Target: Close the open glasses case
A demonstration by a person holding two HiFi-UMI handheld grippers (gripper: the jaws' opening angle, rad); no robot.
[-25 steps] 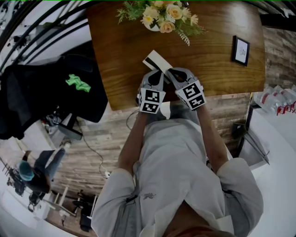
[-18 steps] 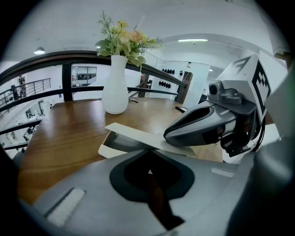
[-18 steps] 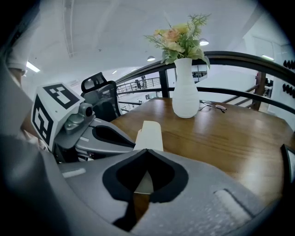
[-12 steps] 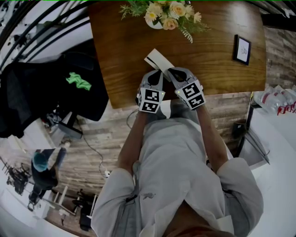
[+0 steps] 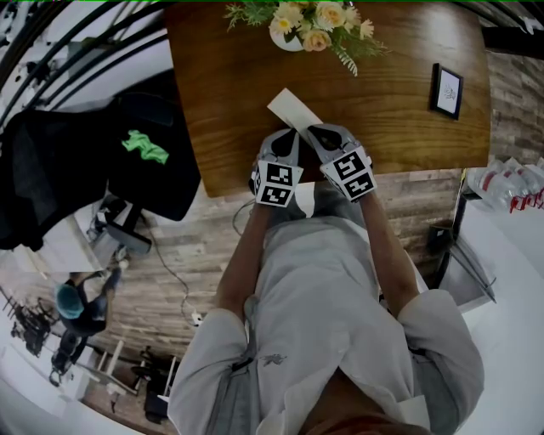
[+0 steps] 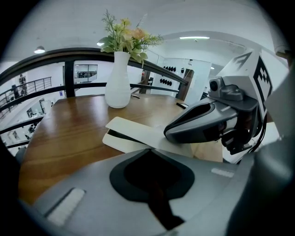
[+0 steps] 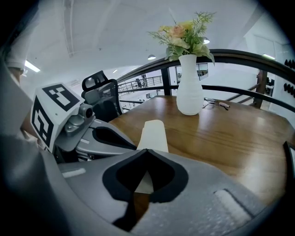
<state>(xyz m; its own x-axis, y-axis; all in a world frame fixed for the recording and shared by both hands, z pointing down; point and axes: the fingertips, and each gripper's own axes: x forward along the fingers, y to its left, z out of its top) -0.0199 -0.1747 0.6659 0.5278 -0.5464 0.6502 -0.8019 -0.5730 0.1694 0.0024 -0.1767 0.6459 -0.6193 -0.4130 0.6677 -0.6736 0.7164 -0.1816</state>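
Jaws of left gripper [image 6: 148, 148] and right gripper [image 7: 146, 150] were clenched at glasses case [image 5: 293, 106] on table [image 5: 221, 102].
Only the left gripper view showed a dark gap under its lid.

I note: glasses case [image 5: 293, 108] cream, dark inside; counter [image 5: 223, 110] warm brown, wood grain; vase [image 6: 117, 82] white; flowers [image 5: 316, 15] yellow and peach, green leaves.
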